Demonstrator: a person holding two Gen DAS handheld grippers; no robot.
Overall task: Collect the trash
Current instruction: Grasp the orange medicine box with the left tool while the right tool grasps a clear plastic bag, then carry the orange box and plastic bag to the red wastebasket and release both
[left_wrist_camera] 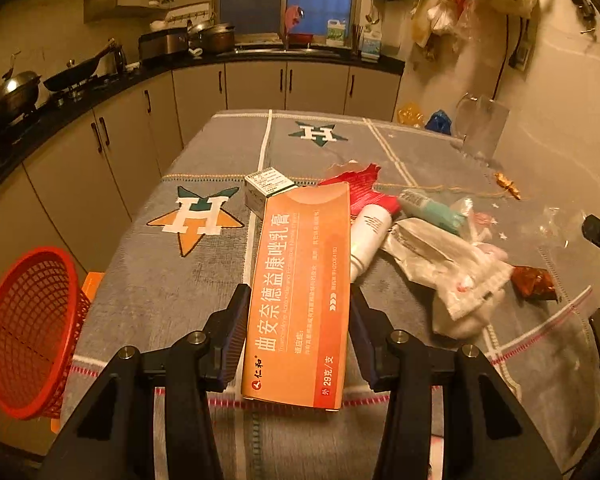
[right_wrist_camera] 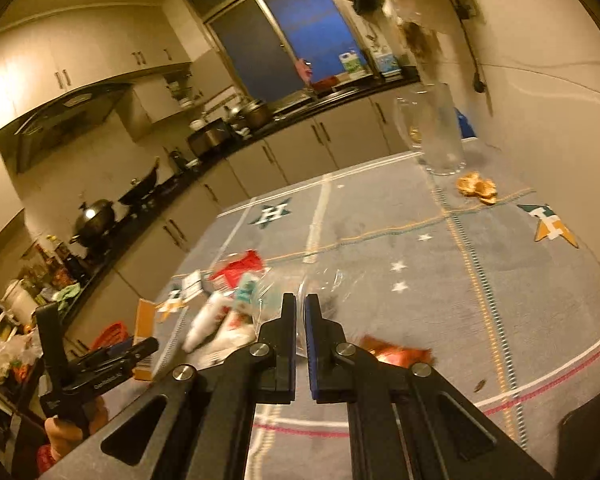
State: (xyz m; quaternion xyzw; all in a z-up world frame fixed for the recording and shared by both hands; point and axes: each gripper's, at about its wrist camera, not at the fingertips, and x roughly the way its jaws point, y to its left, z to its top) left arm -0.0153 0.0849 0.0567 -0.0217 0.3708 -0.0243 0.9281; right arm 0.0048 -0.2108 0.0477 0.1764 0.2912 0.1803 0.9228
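Carton (left_wrist_camera: 300,300) clamped in our left gripper (left_wrist_camera: 300,332), above the desk (left_wrist_camera: 160,288).
We hold it lengthwise between the fingers, likely so it tips cleanly into the red basket (left_wrist_camera: 32,332) off the desk's left edge. Our right gripper (right_wrist_camera: 300,320) has its fingers together, apparently pinching a clear wrapper (right_wrist_camera: 324,280); remaining trash (left_wrist_camera: 440,248) lies mid-desk.
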